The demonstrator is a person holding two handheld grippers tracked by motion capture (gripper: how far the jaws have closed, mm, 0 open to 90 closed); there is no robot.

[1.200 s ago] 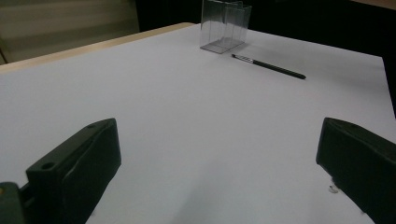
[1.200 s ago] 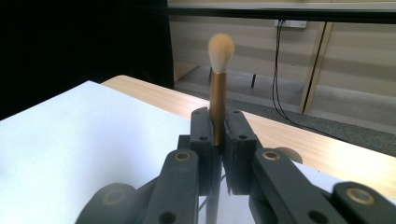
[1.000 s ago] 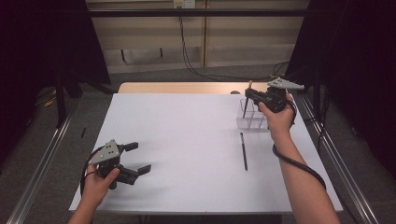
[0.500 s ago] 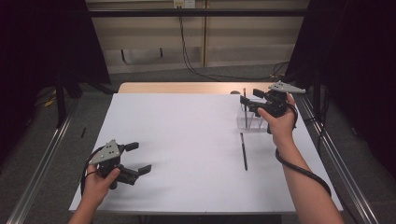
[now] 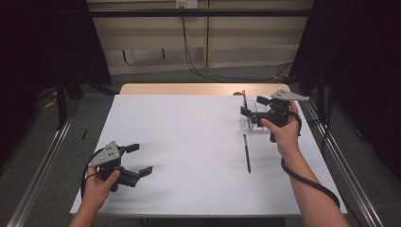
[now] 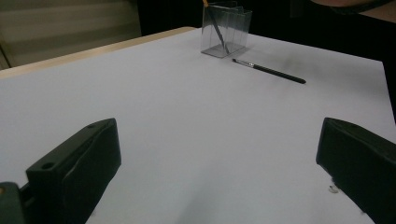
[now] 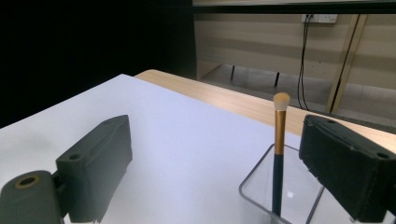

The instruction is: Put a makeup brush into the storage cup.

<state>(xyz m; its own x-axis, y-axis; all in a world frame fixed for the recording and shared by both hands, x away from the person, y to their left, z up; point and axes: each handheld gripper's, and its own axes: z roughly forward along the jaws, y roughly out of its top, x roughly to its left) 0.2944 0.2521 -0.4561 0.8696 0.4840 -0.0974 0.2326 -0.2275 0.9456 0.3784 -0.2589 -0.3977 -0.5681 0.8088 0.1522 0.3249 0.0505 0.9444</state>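
A clear plastic holder (image 5: 255,121) stands at the table's far right. A makeup brush (image 7: 279,140) with a gold ferrule and pale tip stands upright in the holder (image 7: 256,195). My right gripper (image 5: 252,108) hovers just over the holder; its jaws have just been opening and now stand open, with the brush (image 5: 244,98) free between them. In the right gripper view my right gripper (image 7: 219,172) shows the brush nearer the right-hand jaw, untouched. A second, black brush (image 5: 247,152) lies flat on the white table in front of the holder. My left gripper (image 5: 139,159) rests open and holds nothing at the near left.
In the left gripper view, my left gripper (image 6: 217,186) faces across the white tabletop (image 6: 163,107) toward the holder (image 6: 225,29) and the lying brush (image 6: 268,71). A wooden strip (image 5: 189,89) edges the table's far side. Metal rails run along both sides.
The right gripper's jaws went from shut on the gold-ferruled brush to open, leaving it standing in the holder. The right hand sank slightly. The left hand stayed still.
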